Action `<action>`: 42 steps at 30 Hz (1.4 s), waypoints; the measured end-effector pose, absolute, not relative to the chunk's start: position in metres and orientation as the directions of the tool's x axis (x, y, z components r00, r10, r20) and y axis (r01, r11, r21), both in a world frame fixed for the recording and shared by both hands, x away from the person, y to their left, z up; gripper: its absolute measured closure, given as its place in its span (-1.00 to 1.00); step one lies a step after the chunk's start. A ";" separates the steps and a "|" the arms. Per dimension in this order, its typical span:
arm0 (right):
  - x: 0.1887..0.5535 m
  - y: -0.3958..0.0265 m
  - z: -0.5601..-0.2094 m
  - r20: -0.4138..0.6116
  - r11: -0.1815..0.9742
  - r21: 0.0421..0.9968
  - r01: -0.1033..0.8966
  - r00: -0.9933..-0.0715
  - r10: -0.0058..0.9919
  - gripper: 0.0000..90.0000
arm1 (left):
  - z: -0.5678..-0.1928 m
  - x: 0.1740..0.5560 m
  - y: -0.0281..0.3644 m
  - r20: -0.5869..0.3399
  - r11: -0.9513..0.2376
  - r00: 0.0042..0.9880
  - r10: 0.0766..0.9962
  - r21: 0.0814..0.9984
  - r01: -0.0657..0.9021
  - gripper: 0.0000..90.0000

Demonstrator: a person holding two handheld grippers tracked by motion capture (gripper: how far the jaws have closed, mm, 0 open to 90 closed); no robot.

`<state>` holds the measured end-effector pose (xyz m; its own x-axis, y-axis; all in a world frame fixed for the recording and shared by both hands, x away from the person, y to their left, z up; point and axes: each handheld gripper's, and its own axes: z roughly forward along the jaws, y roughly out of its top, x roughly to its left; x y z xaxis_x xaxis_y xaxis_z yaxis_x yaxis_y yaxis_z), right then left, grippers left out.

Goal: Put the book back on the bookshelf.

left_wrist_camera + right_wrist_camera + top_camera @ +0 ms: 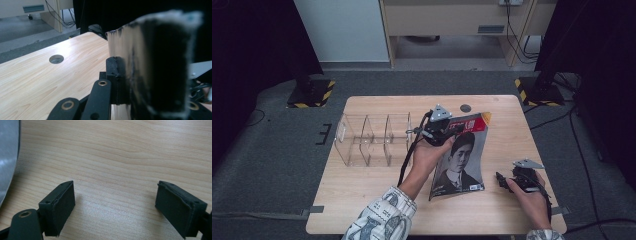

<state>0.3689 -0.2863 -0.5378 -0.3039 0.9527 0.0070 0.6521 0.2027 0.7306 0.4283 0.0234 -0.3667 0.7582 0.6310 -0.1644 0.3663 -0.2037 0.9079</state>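
Patterned sleeves reached in; the left gripper (pixel 447 128) clamped the top edge of a glossy portrait-cover magazine (pixel 460 162), tilted up just right of the clear acrylic divider rack (pixel 372 140); filing seemingly remained, while the right gripper (pixel 504 179) rested wide open, empty, farther right

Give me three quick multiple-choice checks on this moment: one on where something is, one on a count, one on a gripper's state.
1. Where is the clear organizer relative to the magazine?
A. left of it
B. right of it
C. under it

2. How many compartments does the organizer have?
A. one
B. three
C. six

3. What is the right gripper doing?
A. clamping the magazine
B. open above the table
C. shut on a cable

Answers: 1 A, it stands on the table's left half. 2 B, dividers split it in three. 3 B, its jaws are spread with bare wood between; the left gripper holds the magazine.
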 end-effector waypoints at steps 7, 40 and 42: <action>0.369 -0.286 -0.538 0.008 0.200 0.731 0.652 -0.302 0.953 -0.64 | -0.354 0.428 0.029 -0.171 -0.186 0.757 0.630 0.914 0.362 0.93; 0.367 -0.282 -0.538 0.007 0.211 0.731 0.649 -0.317 0.948 -0.64 | -0.323 0.402 0.077 -0.174 -0.131 0.753 0.635 0.936 0.327 0.93; 0.367 -0.282 -0.538 0.009 0.209 0.730 0.650 -0.315 0.949 -0.64 | -0.323 0.400 0.081 -0.176 -0.127 0.753 0.634 0.937 0.326 0.93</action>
<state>0.3671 -0.2820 -0.5379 -0.3152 0.9490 0.0094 0.6505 0.2089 0.7302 0.4000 0.0806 -0.3226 0.7533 0.6336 -0.1763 0.3263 -0.1274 0.9366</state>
